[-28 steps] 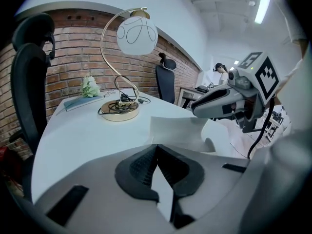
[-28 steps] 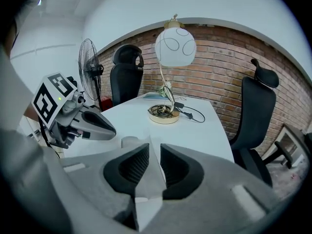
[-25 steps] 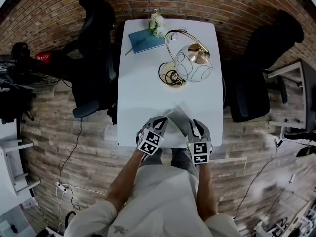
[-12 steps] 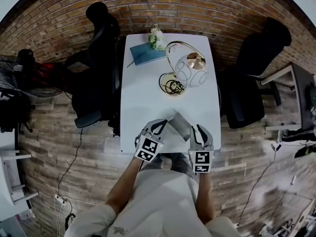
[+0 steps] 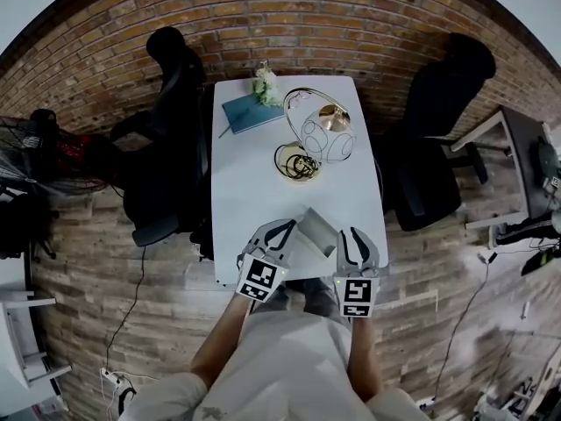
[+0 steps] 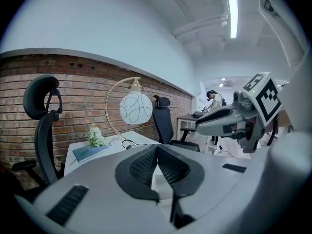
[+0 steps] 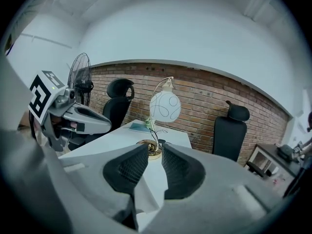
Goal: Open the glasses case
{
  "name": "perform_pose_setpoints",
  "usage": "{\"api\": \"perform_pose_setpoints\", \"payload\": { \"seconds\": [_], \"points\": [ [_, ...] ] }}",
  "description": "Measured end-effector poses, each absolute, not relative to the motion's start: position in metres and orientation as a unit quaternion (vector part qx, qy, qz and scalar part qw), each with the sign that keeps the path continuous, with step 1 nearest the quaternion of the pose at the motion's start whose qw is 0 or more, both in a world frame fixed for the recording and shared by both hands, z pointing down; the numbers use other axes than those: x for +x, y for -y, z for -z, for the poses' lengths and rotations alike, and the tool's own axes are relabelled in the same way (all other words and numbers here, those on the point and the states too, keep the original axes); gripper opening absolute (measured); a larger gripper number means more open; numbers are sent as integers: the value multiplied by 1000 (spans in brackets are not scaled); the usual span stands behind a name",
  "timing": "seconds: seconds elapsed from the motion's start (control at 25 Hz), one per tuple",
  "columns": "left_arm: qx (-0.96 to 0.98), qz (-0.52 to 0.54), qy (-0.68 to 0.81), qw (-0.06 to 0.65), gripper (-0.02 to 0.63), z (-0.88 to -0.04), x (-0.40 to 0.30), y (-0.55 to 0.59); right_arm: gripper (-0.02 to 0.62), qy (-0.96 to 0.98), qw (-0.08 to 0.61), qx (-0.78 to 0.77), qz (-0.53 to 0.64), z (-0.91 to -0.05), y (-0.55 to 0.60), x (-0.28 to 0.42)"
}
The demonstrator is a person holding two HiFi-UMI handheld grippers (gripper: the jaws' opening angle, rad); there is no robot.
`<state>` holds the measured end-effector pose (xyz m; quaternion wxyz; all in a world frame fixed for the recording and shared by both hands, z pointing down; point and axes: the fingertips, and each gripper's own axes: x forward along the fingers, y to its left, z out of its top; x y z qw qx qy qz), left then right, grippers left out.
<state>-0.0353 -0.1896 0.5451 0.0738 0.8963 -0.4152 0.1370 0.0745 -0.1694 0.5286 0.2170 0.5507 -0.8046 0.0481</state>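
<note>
Glasses case (image 5: 317, 228) is held over the near edge of table (image 5: 250, 174). Left gripper (image 5: 282, 231) is clenched on one end, right gripper (image 5: 352, 240) pinches the other flap. Case looks light, thin, flat-panelled, probably slick. Best hold: flap edges, pull apart gently.

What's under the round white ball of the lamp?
The lamp's round gold base, sitting on the white table, with a black cord coiled on it. From above, the ball covers the base's right edge, so that bit can't be seen.
</note>
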Motion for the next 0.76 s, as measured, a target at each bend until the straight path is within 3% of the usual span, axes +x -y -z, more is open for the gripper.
{"api": "perform_pose_setpoints", "payload": {
  "seconds": [0.76],
  "points": [
    [881, -132, 450, 55, 6, -521, 2, 241, 69, 830, 178, 526, -48, -510, 225, 106]
  ]
}}
